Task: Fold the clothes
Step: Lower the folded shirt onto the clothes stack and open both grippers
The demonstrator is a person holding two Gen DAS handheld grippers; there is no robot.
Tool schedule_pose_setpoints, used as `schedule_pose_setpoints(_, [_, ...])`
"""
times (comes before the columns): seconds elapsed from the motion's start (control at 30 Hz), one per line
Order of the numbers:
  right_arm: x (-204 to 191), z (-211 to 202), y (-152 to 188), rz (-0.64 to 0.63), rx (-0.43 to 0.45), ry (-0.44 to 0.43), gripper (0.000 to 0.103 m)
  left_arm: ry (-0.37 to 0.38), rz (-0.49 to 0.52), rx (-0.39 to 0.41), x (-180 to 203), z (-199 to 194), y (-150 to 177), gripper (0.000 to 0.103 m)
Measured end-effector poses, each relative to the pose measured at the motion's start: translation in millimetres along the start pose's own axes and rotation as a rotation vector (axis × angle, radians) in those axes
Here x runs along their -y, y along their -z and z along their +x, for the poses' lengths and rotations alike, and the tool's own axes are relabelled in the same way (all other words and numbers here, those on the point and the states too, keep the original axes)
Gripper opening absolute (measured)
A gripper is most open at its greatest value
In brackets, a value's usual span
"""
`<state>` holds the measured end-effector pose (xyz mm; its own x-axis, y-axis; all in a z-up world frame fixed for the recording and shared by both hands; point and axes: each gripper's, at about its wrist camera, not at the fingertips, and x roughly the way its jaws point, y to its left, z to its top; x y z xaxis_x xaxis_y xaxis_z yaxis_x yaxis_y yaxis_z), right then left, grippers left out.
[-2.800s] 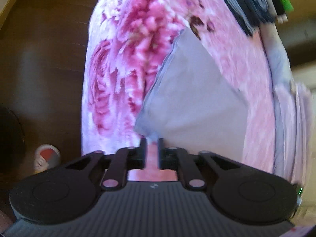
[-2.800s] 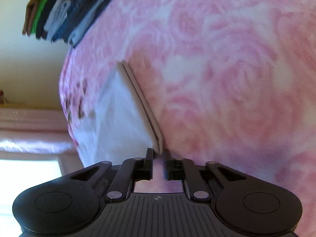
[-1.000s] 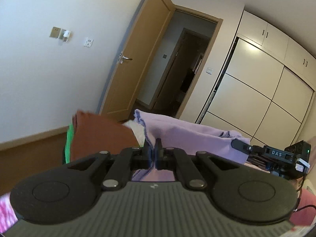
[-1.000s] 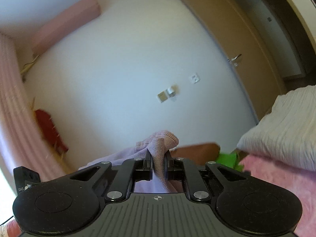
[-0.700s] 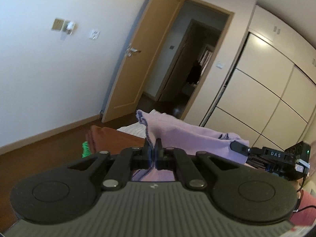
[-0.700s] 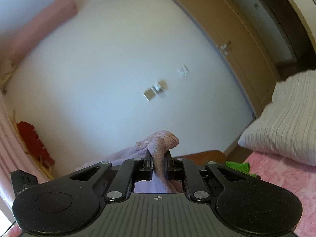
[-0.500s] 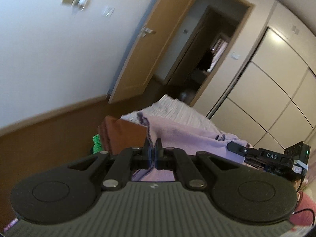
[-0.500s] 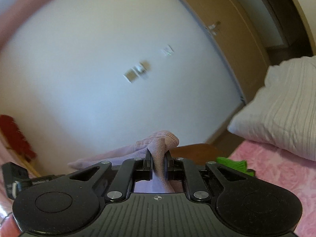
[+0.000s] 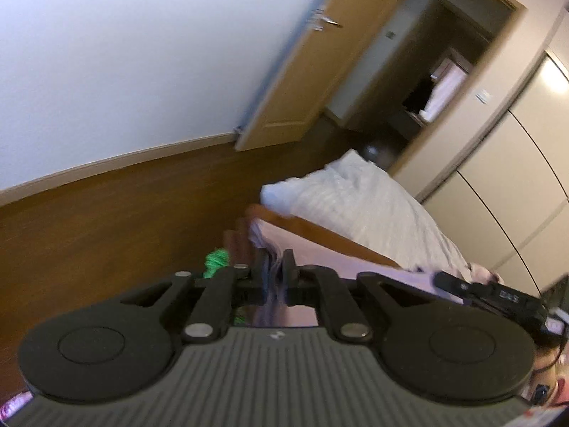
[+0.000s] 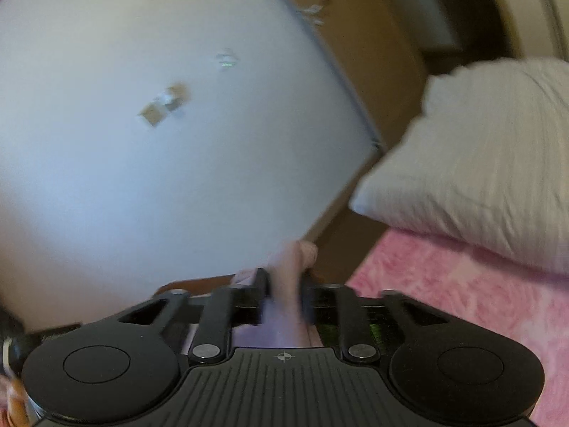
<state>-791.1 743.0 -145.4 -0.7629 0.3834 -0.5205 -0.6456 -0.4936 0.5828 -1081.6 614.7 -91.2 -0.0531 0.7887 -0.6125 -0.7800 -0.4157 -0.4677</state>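
Wall: white wall (image 9: 106,71) fills the left of the left wrist view, with a pale skirting strip above dark wood floor (image 9: 106,231).
Green cloth: a bright green bit (image 9: 215,261) shows just left of the left tool's fingers, partly hidden behind them.
Brown garment: a folded brown piece (image 9: 320,235) lies under the lilac cloth, its edge running toward the right.
Left tool: left tool (image 9: 275,274) has its jaws just parted a little; the lilac garment (image 9: 320,267) runs between the fingers, and blur makes it hard to tell whether the pads press it.
Lilac garment, left view: draped over the brown piece, stretching right toward the other tool's black body.
Pillow: a white ribbed pillow (image 9: 355,206) lies beyond the garments, near the open door (image 9: 313,82) and the pale wardrobe (image 9: 515,178).
Right view, wall: white wall with blurred switch plates (image 10: 163,105) on the left.
Right tool: right tool (image 10: 284,297) has its jaws just widened; a bunched fold of the lilac garment (image 10: 288,277) stands between the fingers with a gap on either side, so the pads no longer clamp it.
Bed: pink floral bedspread (image 10: 462,302) on the right, the white pillow (image 10: 480,163) resting on it.
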Motion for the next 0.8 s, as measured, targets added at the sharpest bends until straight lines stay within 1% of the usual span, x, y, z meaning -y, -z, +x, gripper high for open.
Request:
schedule_pose_setpoints(0.07, [5,-8,-3,0.010,0.065,0.089,0.036,-0.060,0.002,0.031,-1,-7,0,0.011])
schedule_pose_setpoints(0.1, [1,-14,-6,-0.009,0.088,0.135,0.036,-0.083,0.022,0.045,2,-14,-1,0.011])
schedule_pose_setpoints(0.13, [-5,-22,-6,-0.053,0.112,0.174,0.036,-0.094,0.053,0.065,7,-23,0,0.011])
schedule_pose_setpoints(0.17, [-13,-32,-3,-0.112,0.143,0.182,0.036,-0.093,0.095,0.087,16,-32,2,0.011])
schedule_pose_setpoints(0.2, [-24,-42,2,-0.183,0.166,0.161,0.036,-0.082,0.130,0.094,24,-40,6,0.011])
schedule_pose_setpoints(0.23, [-34,-47,8,-0.237,0.168,0.137,0.036,-0.062,0.164,0.095,34,-44,12,0.011])
schedule_pose_setpoints(0.27, [-43,-50,14,-0.288,0.156,0.111,0.036,-0.038,0.197,0.090,45,-45,19,0.011])
schedule_pose_setpoints(0.33, [-59,-42,28,-0.386,0.105,0.068,0.036,-0.008,0.274,0.068,69,-34,33,0.012])
schedule_pose_setpoints(0.37, [-64,-33,33,-0.425,0.074,0.064,0.036,-0.021,0.319,0.059,77,-25,38,0.013])
schedule_pose_setpoints(0.4, [-68,-20,39,-0.455,0.035,0.079,0.036,-0.050,0.353,0.043,83,-12,42,0.013])
schedule_pose_setpoints(0.47, [-64,5,43,-0.453,-0.021,0.119,0.036,-0.099,0.346,0.004,79,16,42,0.013])
schedule_pose_setpoints(0.53, [-53,15,41,-0.403,-0.014,0.119,0.036,-0.113,0.302,-0.016,71,29,41,0.012])
schedule_pose_setpoints(0.57, [-50,14,37,-0.371,-0.014,0.123,0.036,-0.112,0.279,-0.015,69,28,39,0.012])
schedule_pose_setpoints(0.63, [-50,3,31,-0.314,-0.001,0.129,0.036,-0.124,0.272,-0.009,68,21,34,0.012])
schedule_pose_setpoints(0.7, [-55,-15,30,-0.329,0.030,0.152,0.036,-0.130,0.274,-0.002,71,3,36,0.012])
schedule_pose_setpoints(0.73, [-59,-23,33,-0.339,0.040,0.170,0.037,-0.133,0.268,-0.001,71,-6,37,0.015])
schedule_pose_setpoints(0.77, [-62,-34,36,-0.340,0.047,0.187,0.039,-0.135,0.260,-0.003,72,-15,38,0.016])
schedule_pose_setpoints(0.8, [-63,-46,37,-0.329,0.053,0.195,0.047,-0.137,0.248,-0.008,76,-20,40,0.020])
